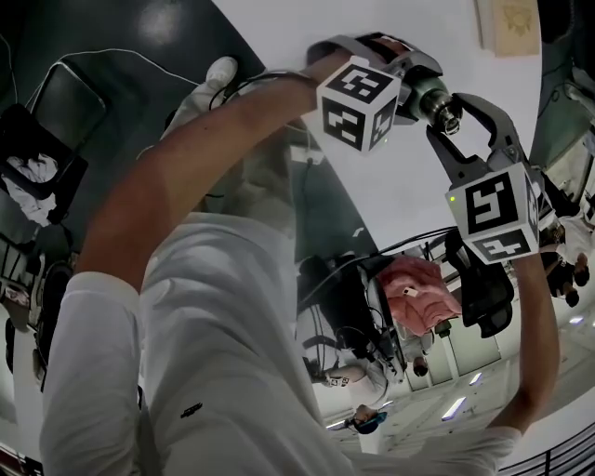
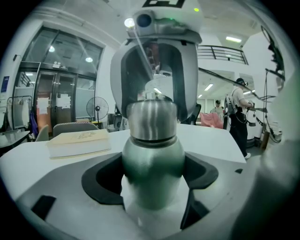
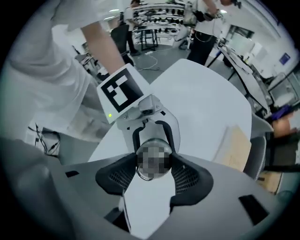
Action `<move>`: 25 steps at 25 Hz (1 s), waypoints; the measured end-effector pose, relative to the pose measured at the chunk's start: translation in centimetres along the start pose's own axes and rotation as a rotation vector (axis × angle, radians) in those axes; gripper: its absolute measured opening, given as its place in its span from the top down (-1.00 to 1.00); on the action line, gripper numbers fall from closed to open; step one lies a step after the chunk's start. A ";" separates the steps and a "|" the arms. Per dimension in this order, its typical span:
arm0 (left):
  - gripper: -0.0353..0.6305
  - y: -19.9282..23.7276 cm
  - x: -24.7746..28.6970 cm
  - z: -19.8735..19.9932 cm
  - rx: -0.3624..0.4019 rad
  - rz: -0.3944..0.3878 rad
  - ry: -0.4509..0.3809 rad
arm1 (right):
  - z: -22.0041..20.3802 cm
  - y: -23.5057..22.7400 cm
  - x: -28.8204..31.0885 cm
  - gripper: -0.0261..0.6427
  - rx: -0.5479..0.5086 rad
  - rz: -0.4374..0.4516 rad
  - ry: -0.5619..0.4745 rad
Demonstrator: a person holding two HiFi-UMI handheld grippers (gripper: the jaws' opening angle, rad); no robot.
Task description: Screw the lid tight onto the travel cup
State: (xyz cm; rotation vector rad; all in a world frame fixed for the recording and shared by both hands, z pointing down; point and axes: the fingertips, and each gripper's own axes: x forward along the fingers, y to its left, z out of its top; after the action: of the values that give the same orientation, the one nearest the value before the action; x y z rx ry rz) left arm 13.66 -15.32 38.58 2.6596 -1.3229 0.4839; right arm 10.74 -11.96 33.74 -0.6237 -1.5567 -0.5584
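In the head view, the left tool holds the travel cup, a small round body of shining metal, above the white tabletop. The right tool reaches the cup's free end with its black fingers. Each tool carries a white cube with black square markers. A pale booklet lies flat at the far part of the tabletop.

In the left gripper view, the cup stands upright between the jaws, with its long axis vertical and its top end up. The body is rounded brushed steel with a greenish shine, and it narrows at the shoulder. The lid sits on top as a plain steel cylinder, and a thin dark groove separates it from the body. The smooth black pads of the left tool press on both sides of the body, so this tool is closed on the cup. The white housing of the right tool comes down over the lid from above.

The right gripper view looks straight down on the round top of the lid. The black pads, with a fine mesh texture, lie against the lid on both sides. This tool grips the lid with its jaws rather wide apart. The booklet lies to the right.
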 end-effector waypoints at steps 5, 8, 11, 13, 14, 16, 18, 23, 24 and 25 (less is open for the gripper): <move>-0.19 0.1 -0.2 -0.1 0.004 0.004 0.004 | 0.0 -0.4 0.1 0.24 0.359 -0.052 0.017; -0.19 -0.1 -0.3 -0.2 0.002 0.003 0.005 | -0.2 -0.4 0.2 0.23 0.563 -0.077 0.000; -0.19 -0.1 -0.2 -0.3 -0.002 0.002 0.008 | 0.2 -0.3 0.1 0.09 0.492 -0.053 -0.031; -0.19 -0.1 0.0 -0.3 -0.002 -0.001 0.006 | 0.7 -0.4 -0.6 0.08 0.358 -0.068 -0.056; -0.19 -0.1 0.1 -0.3 -0.001 -0.002 0.005 | 1.0 -0.4 -1.1 0.08 0.285 -0.073 -0.065; -0.19 0.0 0.1 -0.2 0.001 -0.002 0.002 | 1.4 0.1 -1.9 0.08 0.136 -0.051 -0.059; -0.19 0.0 0.0 -0.2 0.002 -0.002 0.002 | 1.2 0.9 -2.3 0.08 -0.028 -0.005 -0.022; -0.19 0.0 -0.1 0.0 0.005 -0.004 -0.002 | 0.2 1.5 -2.5 0.08 -0.473 0.071 0.041; -0.19 -0.1 -0.1 0.0 0.005 -0.006 -0.004 | 0.0 1.6 -2.4 0.08 -0.532 0.089 0.047; -0.19 -0.1 -0.1 0.1 0.006 -0.007 -0.006 | -0.2 1.6 -2.0 0.08 -0.572 0.100 0.057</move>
State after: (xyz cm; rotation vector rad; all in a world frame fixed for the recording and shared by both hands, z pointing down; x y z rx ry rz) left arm 13.69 -15.22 38.49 2.6711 -1.3155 0.4806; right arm 12.03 -11.05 31.70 -1.0994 -1.2997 -0.9484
